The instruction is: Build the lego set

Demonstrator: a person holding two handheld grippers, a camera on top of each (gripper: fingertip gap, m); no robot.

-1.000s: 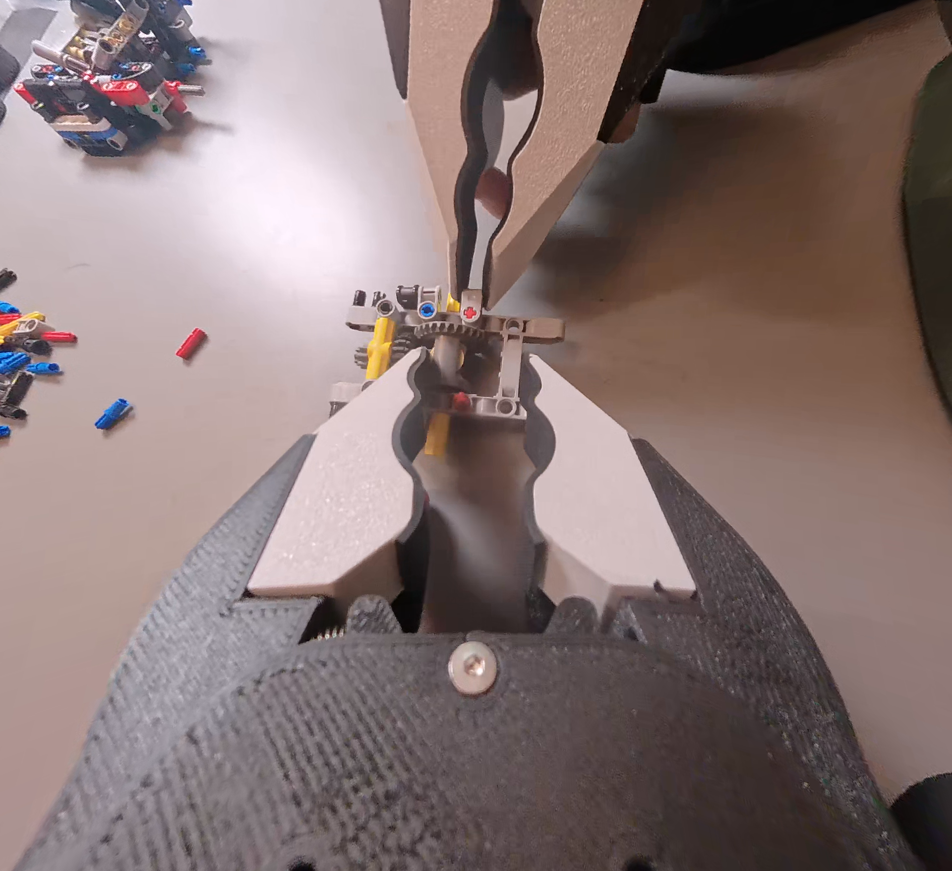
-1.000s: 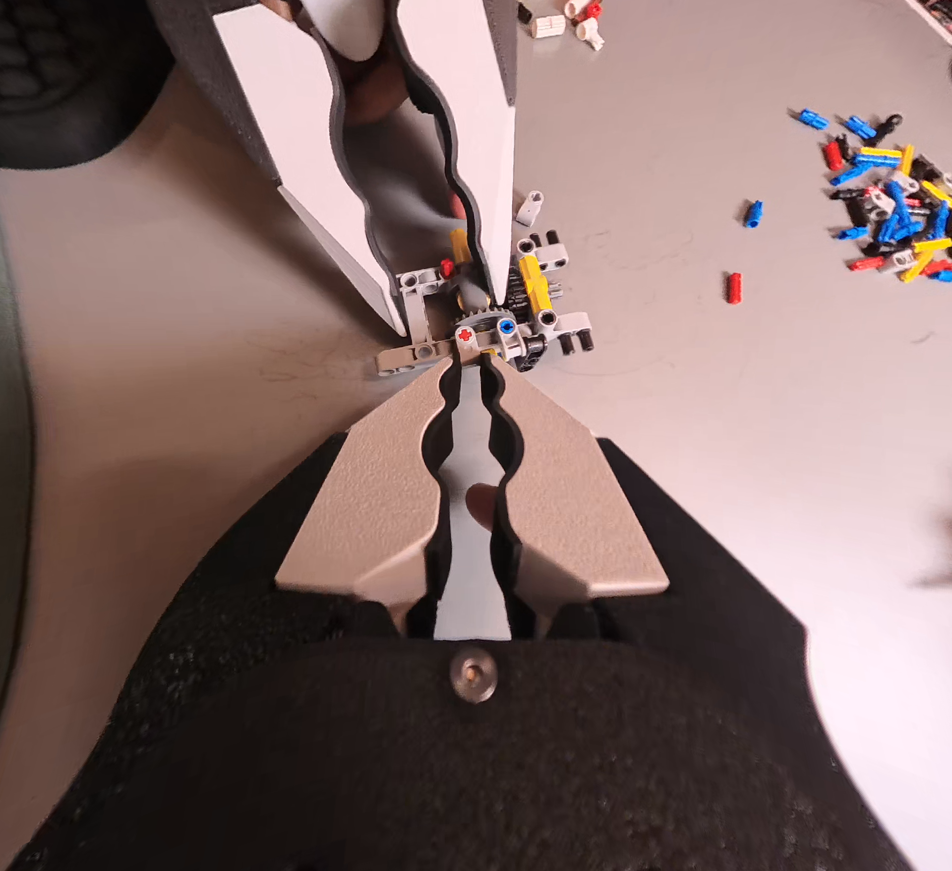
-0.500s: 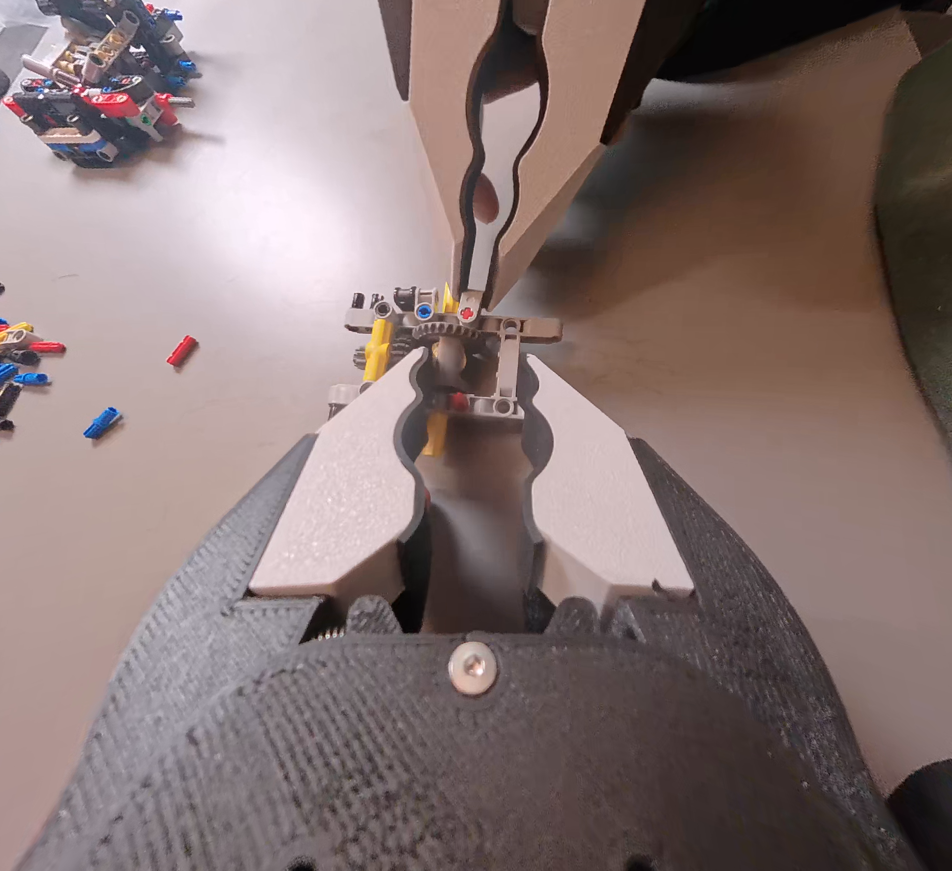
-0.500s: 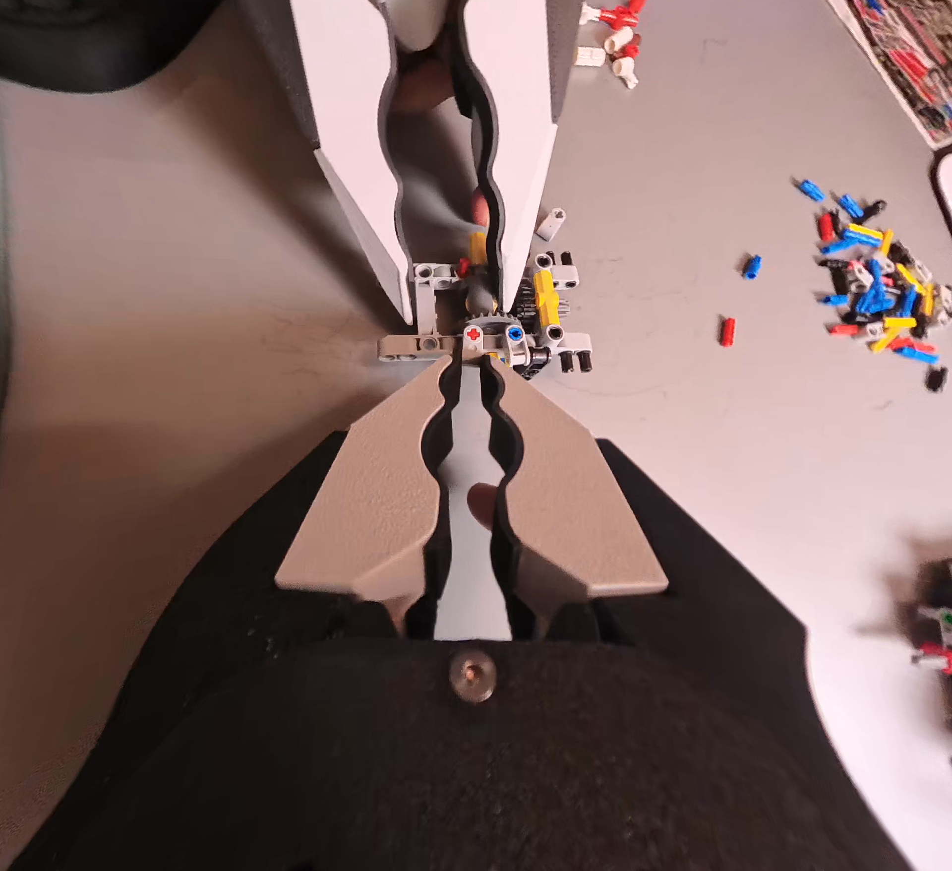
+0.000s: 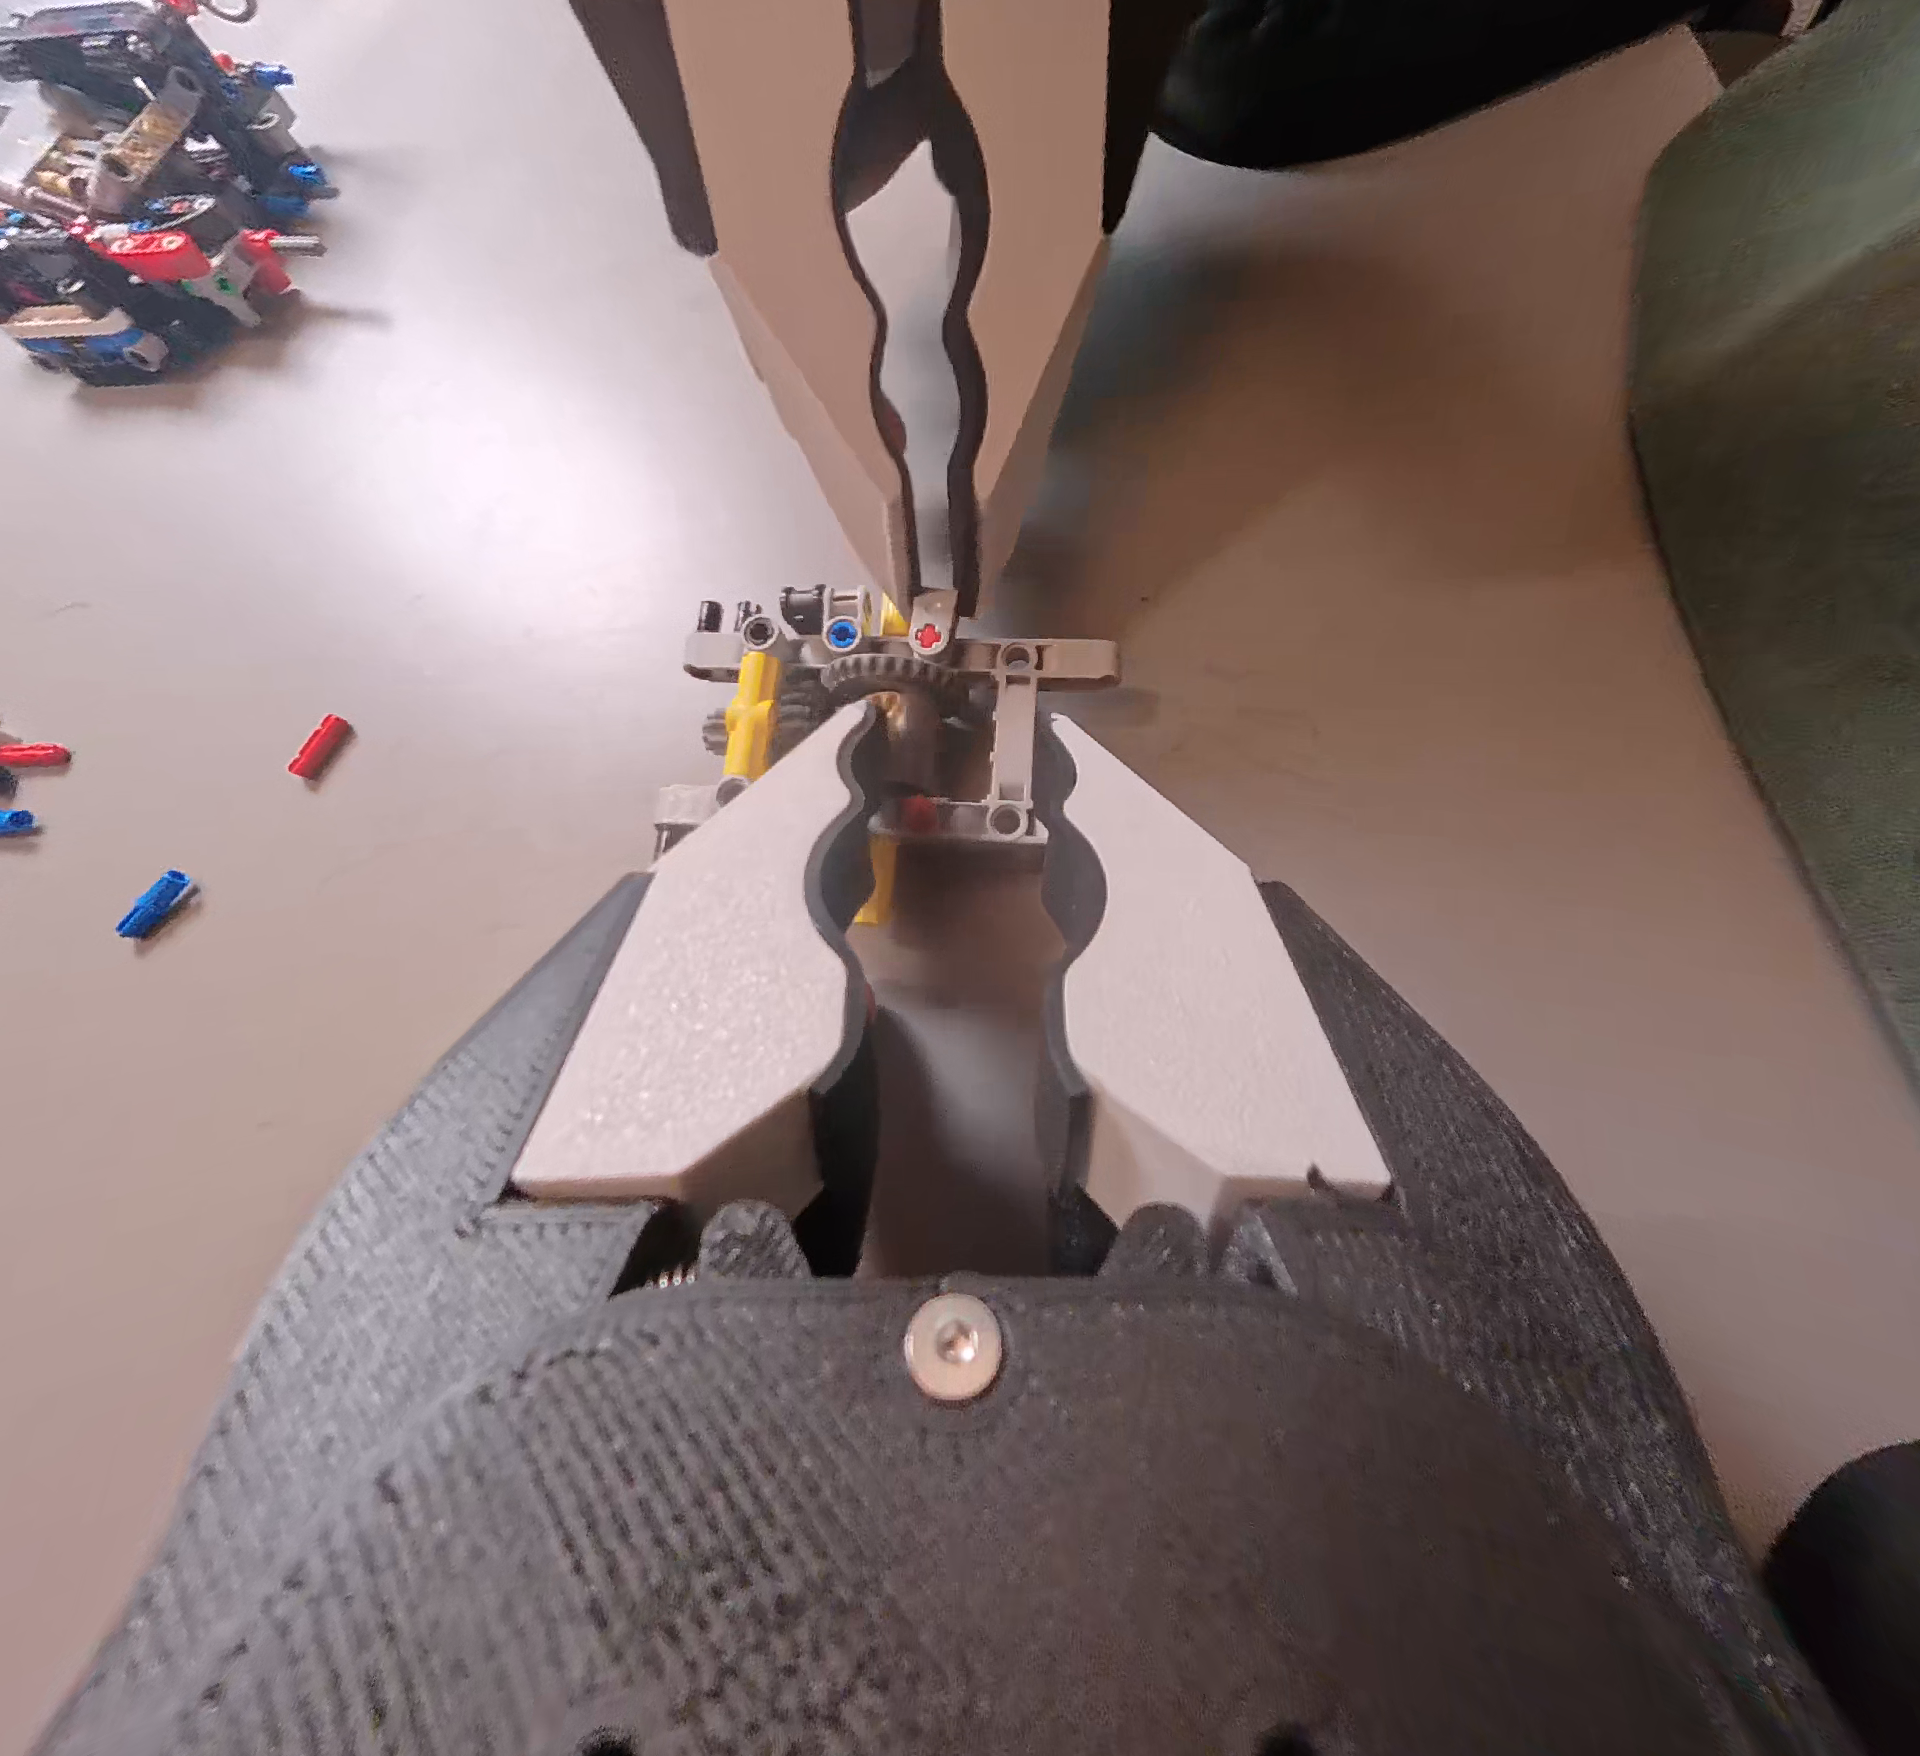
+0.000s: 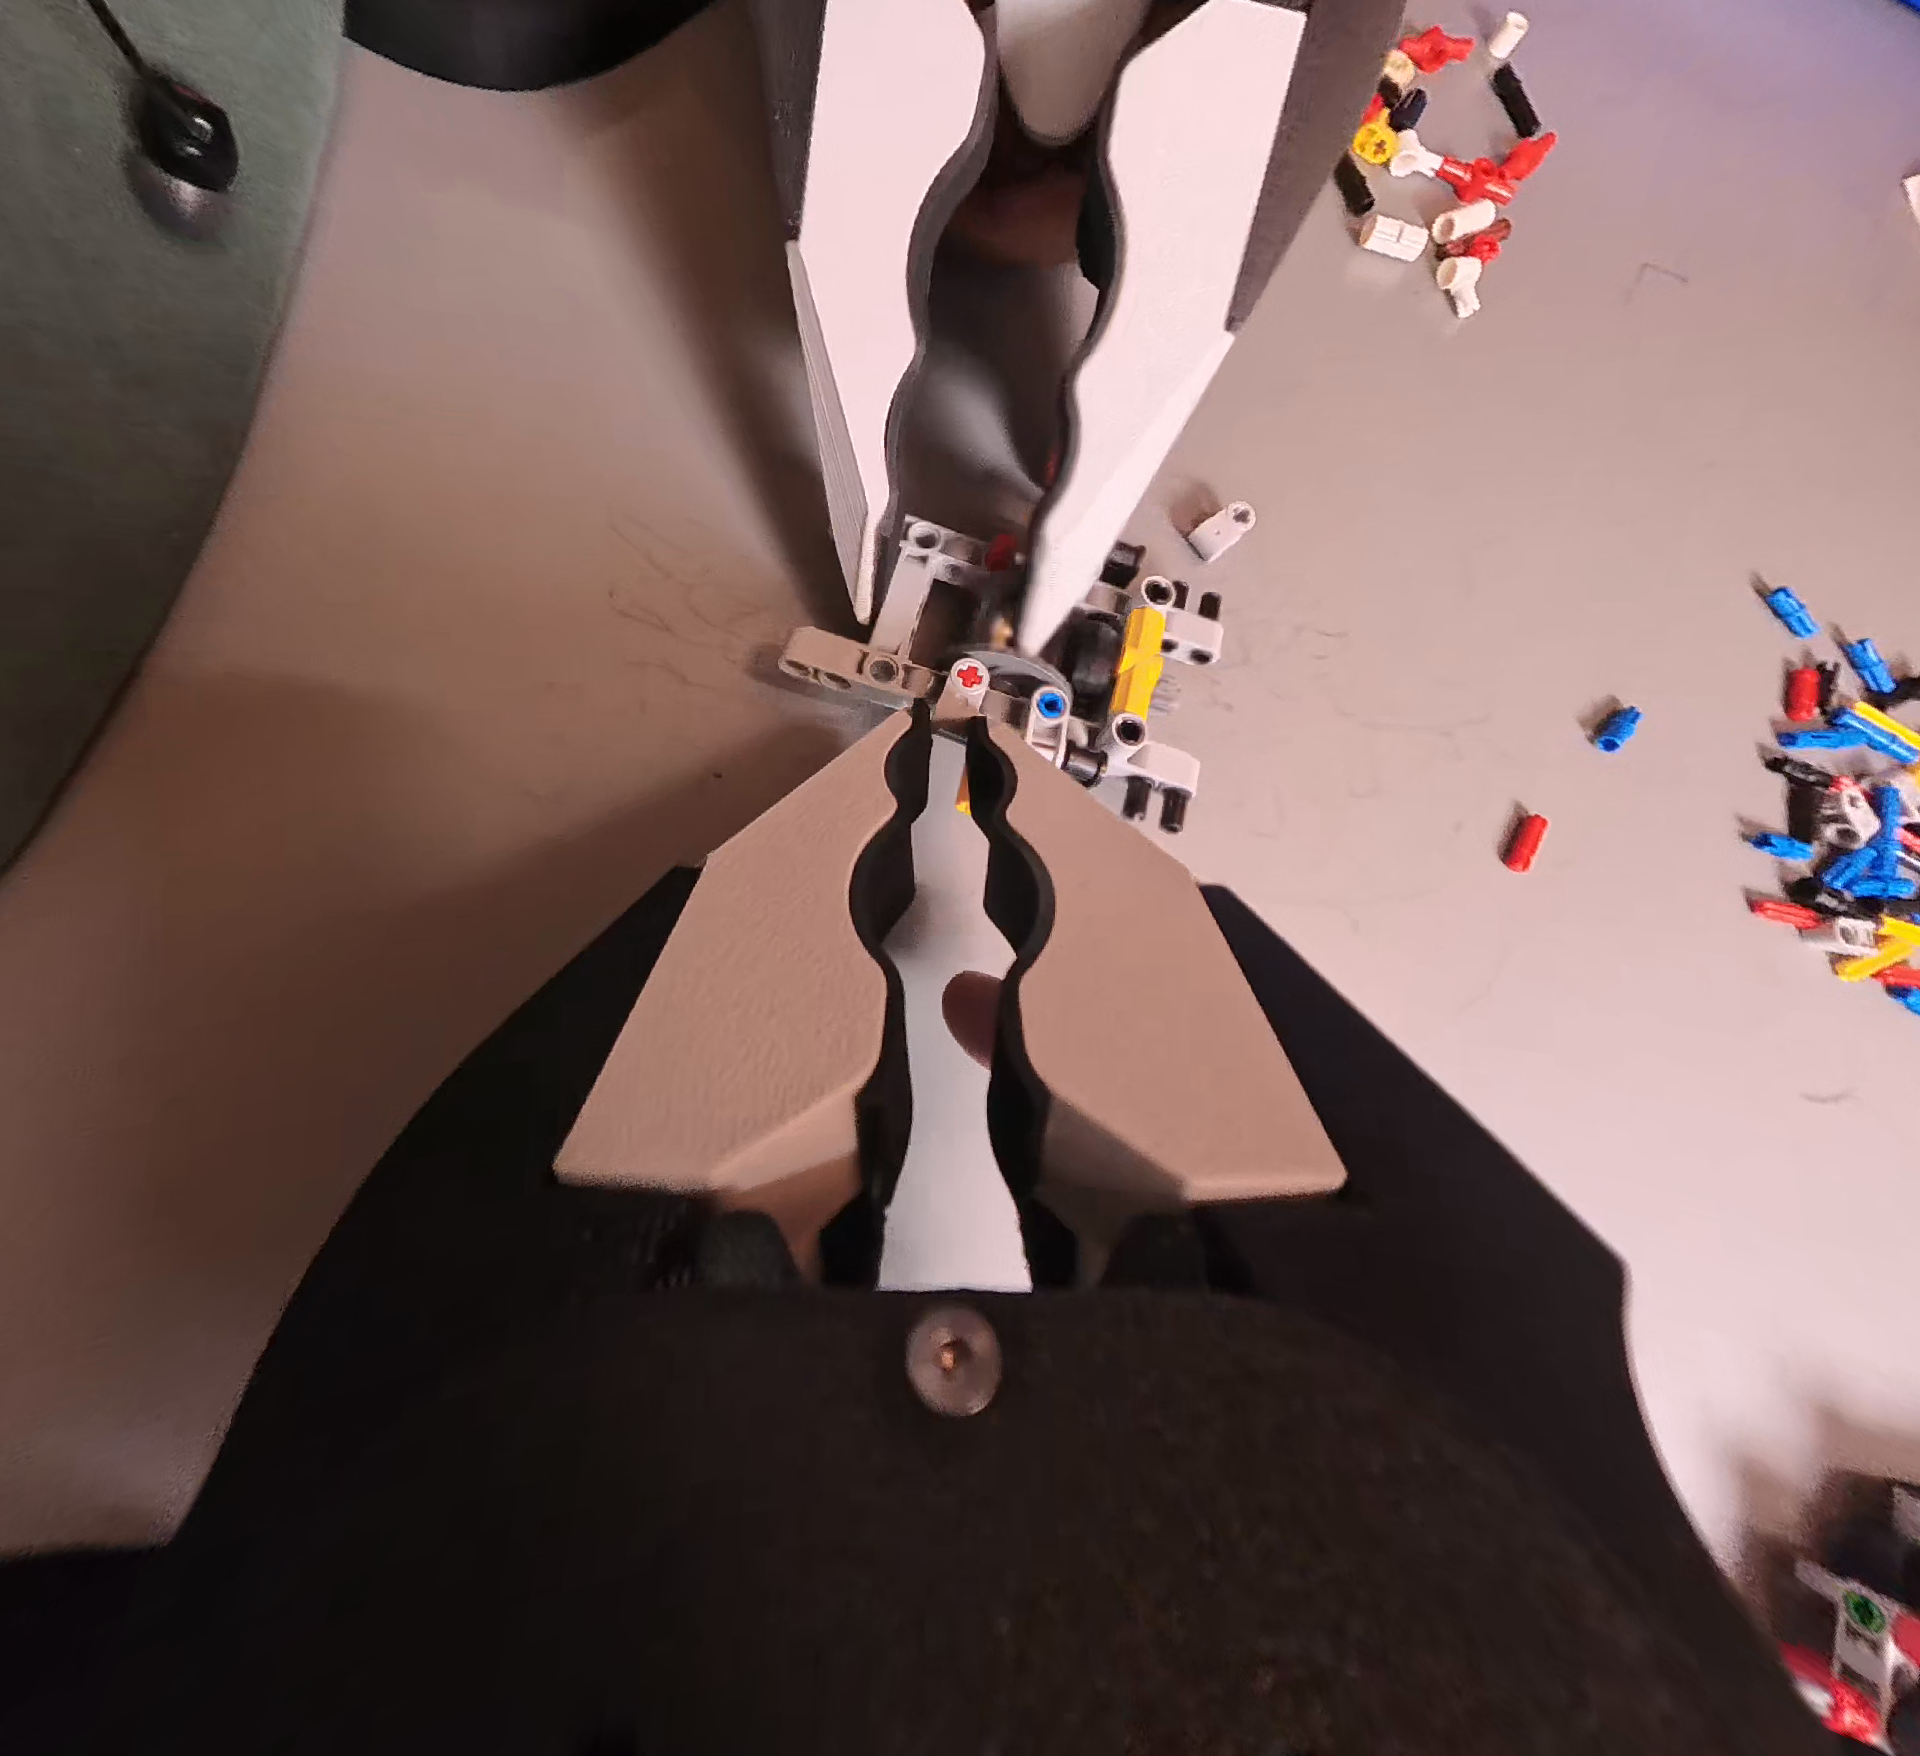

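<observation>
Right wrist view: wavy-padded right gripper [image 6: 943, 719] pinches small grey connector [image 6: 967, 678].

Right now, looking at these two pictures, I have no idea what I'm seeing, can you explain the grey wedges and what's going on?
The wedges are fingers of two hand-held grippers; a person works one in each hand. Each picture comes from a camera on one gripper, looking along its fingers, so each also shows the other gripper opposite. The left gripper clamps a small grey lego assembly on the table. The right gripper pinches a small light piece with a red cross at the assembly's edge. Loose pins and a larger half-built model lie nearby.
</observation>
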